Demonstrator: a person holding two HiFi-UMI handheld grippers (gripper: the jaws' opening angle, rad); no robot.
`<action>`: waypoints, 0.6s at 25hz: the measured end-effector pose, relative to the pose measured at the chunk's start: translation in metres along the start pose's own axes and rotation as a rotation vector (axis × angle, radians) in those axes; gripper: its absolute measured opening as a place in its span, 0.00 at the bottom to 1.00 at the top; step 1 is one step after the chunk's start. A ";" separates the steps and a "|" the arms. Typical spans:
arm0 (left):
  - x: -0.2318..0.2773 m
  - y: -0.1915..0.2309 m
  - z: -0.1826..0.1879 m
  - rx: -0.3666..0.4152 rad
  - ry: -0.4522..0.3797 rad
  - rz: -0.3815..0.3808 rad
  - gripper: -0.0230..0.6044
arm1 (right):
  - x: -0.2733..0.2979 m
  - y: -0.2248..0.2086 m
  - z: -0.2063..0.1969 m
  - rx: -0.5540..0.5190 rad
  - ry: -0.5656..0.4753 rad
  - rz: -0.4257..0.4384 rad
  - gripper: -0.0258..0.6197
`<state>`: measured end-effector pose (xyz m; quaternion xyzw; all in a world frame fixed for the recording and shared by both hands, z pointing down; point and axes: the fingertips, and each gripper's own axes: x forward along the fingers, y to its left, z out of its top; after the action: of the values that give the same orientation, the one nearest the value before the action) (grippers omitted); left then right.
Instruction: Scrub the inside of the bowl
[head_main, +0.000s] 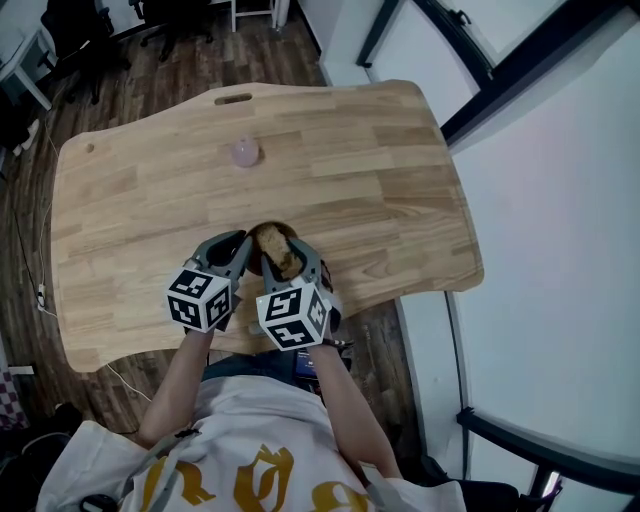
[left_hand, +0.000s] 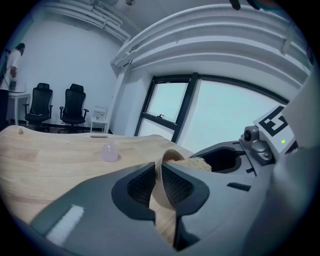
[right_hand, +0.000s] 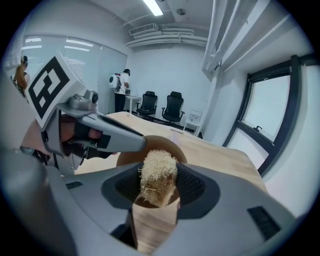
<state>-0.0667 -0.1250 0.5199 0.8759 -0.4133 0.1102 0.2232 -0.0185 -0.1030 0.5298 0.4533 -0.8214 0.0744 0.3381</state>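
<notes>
A small wooden bowl (head_main: 258, 240) stands near the front edge of the wooden table (head_main: 360, 170). My left gripper (head_main: 240, 264) is shut on the bowl's rim, one pad inside the wall and one outside, as the left gripper view shows at the left gripper (left_hand: 159, 173) and the bowl (left_hand: 171, 153). My right gripper (head_main: 296, 264) is shut on a pale fibrous scrubber (head_main: 282, 254). In the right gripper view the scrubber (right_hand: 158, 172) sits between the pads of the right gripper (right_hand: 159, 184), at the bowl's (right_hand: 131, 156) opening. The bowl's floor is hidden.
A small pink egg-shaped thing (head_main: 245, 152) sits further back on the table, also in the left gripper view (left_hand: 109, 151). Black office chairs (right_hand: 172, 107) and a standing person (right_hand: 121, 90) are beyond the table's far end. Windows run along the right.
</notes>
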 end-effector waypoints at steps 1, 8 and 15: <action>0.001 -0.001 0.000 0.000 0.002 -0.001 0.09 | 0.001 0.004 0.000 -0.001 -0.003 0.019 0.33; 0.000 0.013 -0.003 -0.013 0.022 0.048 0.09 | 0.008 0.041 -0.010 -0.021 0.033 0.204 0.32; 0.005 0.004 -0.015 0.004 0.067 0.030 0.09 | 0.010 0.019 -0.038 0.020 0.138 0.143 0.32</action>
<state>-0.0665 -0.1235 0.5367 0.8659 -0.4184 0.1437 0.2336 -0.0190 -0.0824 0.5684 0.3907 -0.8256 0.1374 0.3832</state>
